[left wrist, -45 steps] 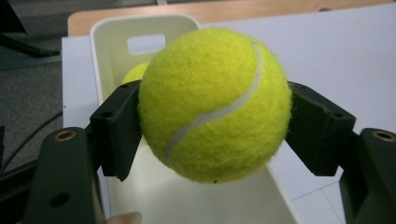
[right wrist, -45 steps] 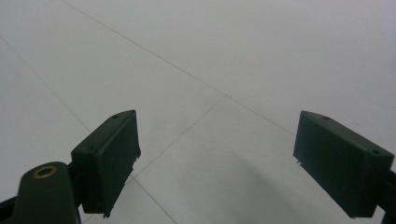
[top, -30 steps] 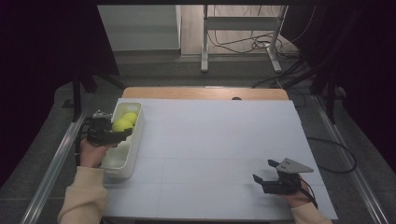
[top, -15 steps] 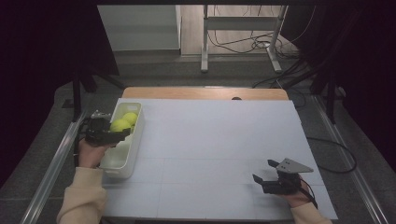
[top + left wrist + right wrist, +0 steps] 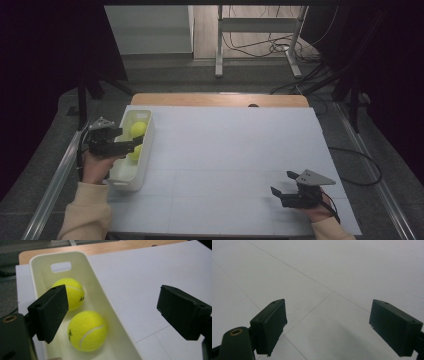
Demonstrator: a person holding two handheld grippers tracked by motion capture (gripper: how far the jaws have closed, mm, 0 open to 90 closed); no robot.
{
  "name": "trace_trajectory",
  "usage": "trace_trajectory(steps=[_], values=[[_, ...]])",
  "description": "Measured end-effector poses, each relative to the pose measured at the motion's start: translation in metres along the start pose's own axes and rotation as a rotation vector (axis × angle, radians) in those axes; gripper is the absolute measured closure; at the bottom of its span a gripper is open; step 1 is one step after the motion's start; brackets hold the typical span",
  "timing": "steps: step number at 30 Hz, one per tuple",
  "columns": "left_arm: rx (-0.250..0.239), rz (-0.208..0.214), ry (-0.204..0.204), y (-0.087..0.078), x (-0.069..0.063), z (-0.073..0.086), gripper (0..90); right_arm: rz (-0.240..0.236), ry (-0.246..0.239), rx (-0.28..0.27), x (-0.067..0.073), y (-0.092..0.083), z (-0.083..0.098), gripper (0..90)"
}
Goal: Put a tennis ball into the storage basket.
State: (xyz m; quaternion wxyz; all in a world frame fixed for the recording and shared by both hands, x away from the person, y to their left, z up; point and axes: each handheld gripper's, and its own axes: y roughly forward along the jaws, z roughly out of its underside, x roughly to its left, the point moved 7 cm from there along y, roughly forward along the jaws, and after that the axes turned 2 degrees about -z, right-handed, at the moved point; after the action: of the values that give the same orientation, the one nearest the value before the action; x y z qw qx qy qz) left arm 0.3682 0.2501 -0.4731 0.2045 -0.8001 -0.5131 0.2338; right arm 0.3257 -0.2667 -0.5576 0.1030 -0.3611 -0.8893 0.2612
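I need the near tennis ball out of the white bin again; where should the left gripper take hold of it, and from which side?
Grip the near tennis ball across its widest middle, coming straight down from above. The white bin is narrow, with the wall close on each side and the far ball just beyond. The left gripper has just been opening, nothing between its jaws, so it is probably wide enough.

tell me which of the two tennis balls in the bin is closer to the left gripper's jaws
The tennis ball at the bin's near end, away from the handle slot. The other ball lies farther off, toward that slot, partly behind one jaw.
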Motion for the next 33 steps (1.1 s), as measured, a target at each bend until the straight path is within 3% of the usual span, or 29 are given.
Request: trace_trajectory(steps=[9,15,26,33], values=[[-0.047,0.093,0.059,-0.006,-0.029,-0.003,11.5,0.000,-0.001,-0.001,0.000,-0.001,0.000,14.6],[-0.097,0.144,0.067,-0.008,-0.045,-0.004,11.3,-0.003,0.000,-0.003,0.001,-0.001,0.000,14.6],[-0.115,0.216,0.127,0.000,-0.079,0.008,11.5,-0.007,-0.002,-0.003,0.001,-0.002,0.000,14.5],[-0.100,0.257,0.155,0.006,-0.101,0.021,11.3,-0.011,-0.006,-0.001,0.002,-0.002,0.000,14.5]])
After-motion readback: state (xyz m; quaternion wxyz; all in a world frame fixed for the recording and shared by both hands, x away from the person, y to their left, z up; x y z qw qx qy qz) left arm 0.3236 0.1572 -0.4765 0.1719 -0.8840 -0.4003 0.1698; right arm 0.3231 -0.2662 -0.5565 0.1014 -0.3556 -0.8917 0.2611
